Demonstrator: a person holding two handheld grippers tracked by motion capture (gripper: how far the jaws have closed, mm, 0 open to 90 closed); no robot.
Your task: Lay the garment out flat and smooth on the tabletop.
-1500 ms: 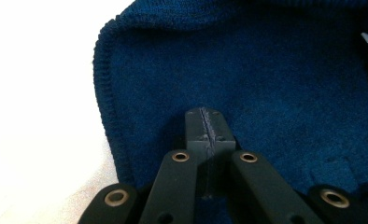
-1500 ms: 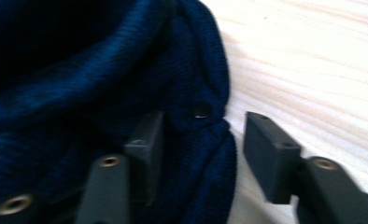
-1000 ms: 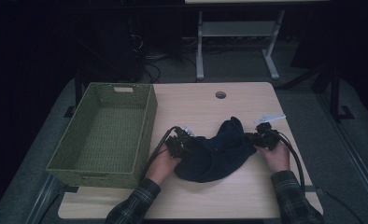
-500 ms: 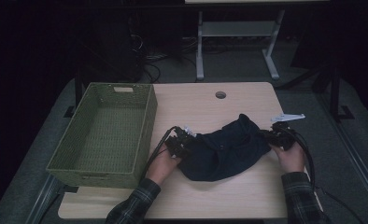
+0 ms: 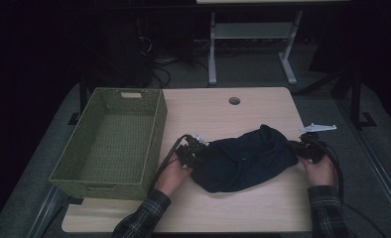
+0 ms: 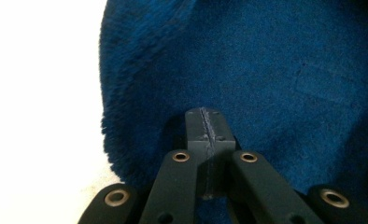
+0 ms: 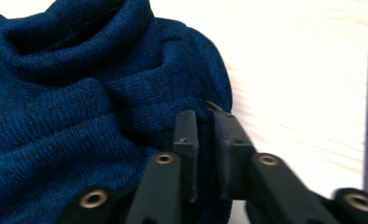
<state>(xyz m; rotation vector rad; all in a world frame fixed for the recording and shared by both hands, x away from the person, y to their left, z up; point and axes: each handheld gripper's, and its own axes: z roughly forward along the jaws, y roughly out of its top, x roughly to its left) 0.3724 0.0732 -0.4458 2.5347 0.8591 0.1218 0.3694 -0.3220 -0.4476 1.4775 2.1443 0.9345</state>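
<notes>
On the surface [image 5: 218,114] we see a basket [image 5: 114,141] at the left and a garment [image 5: 243,158] to its right, nearer our edge, between the left tongs [image 5: 199,151] and right tongs [image 5: 295,147]; a hole [image 5: 234,100] sits behind the garment.

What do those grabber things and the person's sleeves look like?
Each gripper has two flat black jaws on black link bars with small brass-coloured rivets, as on the left gripper and the right gripper. A black cable trails from the left one. A grey three-cornered plate sits by the right one. Both sleeves are dark plaid.
</notes>
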